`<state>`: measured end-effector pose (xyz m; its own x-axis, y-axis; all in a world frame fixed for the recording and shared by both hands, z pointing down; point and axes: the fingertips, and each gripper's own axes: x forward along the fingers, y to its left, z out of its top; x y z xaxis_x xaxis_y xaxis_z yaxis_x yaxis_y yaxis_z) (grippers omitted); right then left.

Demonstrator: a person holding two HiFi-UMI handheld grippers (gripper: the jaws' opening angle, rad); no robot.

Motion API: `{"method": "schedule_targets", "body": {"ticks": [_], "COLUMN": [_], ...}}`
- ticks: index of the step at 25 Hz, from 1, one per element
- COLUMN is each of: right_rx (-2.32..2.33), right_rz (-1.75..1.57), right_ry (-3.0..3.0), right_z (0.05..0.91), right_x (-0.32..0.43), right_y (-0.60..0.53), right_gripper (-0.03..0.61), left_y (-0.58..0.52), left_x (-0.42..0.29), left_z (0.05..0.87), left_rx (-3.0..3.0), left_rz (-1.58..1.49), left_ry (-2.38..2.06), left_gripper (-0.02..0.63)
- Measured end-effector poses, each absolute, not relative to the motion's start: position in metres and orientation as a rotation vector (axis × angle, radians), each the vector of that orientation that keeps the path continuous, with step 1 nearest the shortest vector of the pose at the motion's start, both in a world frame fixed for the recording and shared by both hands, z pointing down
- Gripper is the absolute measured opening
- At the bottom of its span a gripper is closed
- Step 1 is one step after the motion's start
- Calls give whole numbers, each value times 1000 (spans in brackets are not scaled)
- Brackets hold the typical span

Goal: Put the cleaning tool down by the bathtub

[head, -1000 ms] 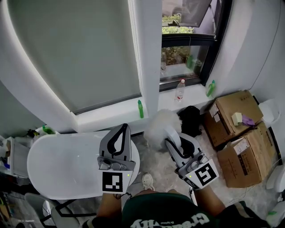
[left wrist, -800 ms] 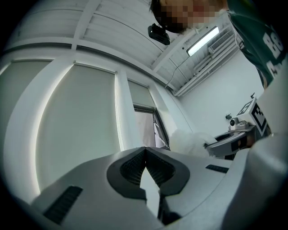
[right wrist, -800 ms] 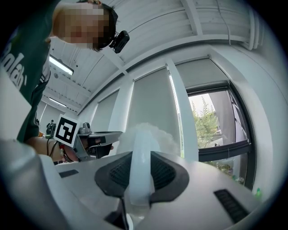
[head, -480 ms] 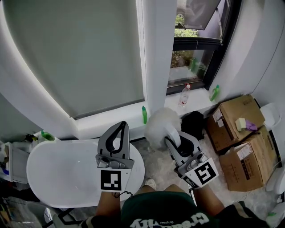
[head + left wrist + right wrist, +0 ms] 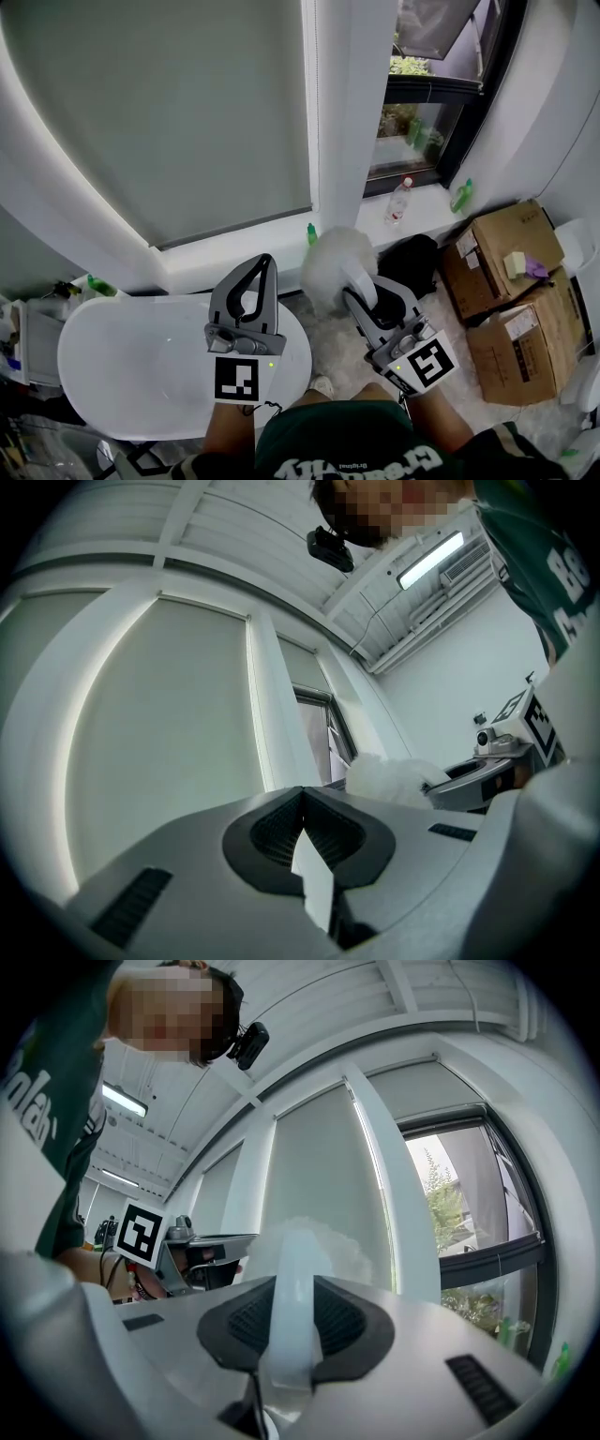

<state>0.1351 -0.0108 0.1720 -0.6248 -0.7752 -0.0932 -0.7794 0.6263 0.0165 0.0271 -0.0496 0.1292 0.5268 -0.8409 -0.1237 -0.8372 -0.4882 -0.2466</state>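
Duster (image 5: 330, 262): likely very light; fluffy head soft, squashes easily; plastic handle (image 5: 291, 1307) stiff, probably smooth.
Right gripper (image 5: 354, 286): fingers (image 5: 342, 1321) clamped on handle close to head. Sound hold point.
Duster in air over floor (image 5: 342, 352), just beside right end of bathtub (image 5: 122, 366).
Left gripper (image 5: 262, 264): fingers closed together, nothing held.

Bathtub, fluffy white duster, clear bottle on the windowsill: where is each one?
bathtub (image 5: 131, 366), head view, bare white left part.
fluffy white duster (image 5: 333, 262), head view, middle of its fluffy head.
clear bottle (image 5: 397, 206), head view, its body.
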Motion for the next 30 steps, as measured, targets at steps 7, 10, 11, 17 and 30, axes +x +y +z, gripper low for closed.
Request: {"method": "schedule_targets", "body": {"ticks": [7,10,11,17,30], "right_rx": [-1304,-1300,-1306,-1275,-1082], "right_rz": [62,80,71,29,49], "right_ry": [2783,2763,2758,2771,2811], "right_z": [178,179,179,176,168], "right_x": [130,138,141,150,161], "right_y": [-21,-27,-30,-46,-73], "right_gripper": [95,95,95,95,95], "left_y": [-69,-73,-74,-80,-87], "left_x": [29,34,35,45,41], "left_z": [137,142,143,140,142], "left_rx": [-2513,-2524,-2526,-2503,-2392], "left_rz": [-16,-28,-33,-56,-115], "left_ry": [1415,1419,1420,1426,1630], "left_gripper": [6,6,6,6,6]}}
